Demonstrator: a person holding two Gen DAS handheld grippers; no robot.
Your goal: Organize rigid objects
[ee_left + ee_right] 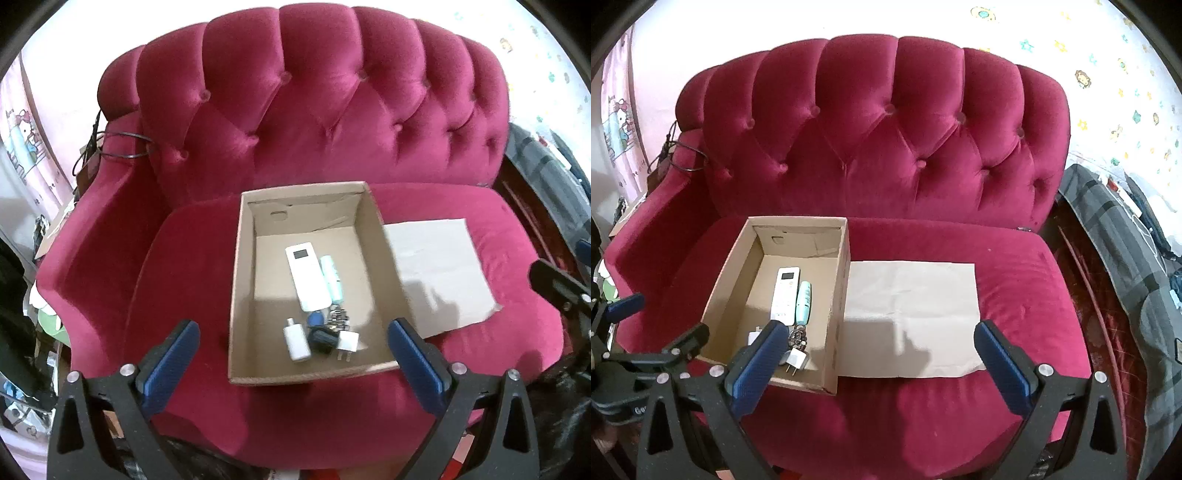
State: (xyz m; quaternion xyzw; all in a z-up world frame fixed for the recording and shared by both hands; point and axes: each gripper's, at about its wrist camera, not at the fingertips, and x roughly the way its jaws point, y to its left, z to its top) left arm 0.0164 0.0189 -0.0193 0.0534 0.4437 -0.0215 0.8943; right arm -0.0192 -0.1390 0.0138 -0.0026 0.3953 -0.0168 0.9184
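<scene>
An open cardboard box (245,295) (735,269) rests on the seat of a red sofa (314,110) (886,129). Inside lie a white remote (308,280) (785,291), a pale teal tube (332,277) (803,297), a bunch of keys with a blue fob (328,319), a white charger (295,341), a black adapter (321,338) and a white plug (347,343) (796,360). My left gripper (293,356) hangs open in front of the box's near wall, empty. My right gripper (881,356) is open and empty, over the near part of a flat cardboard sheet (908,314) (439,273).
The sheet lies flat to the right of the box. A black cable (122,146) loops over the sofa's left arm. Dark grey fabric (1126,251) is piled right of the sofa. Clutter (33,387) stands at the left. The left gripper's body (631,354) shows in the right wrist view.
</scene>
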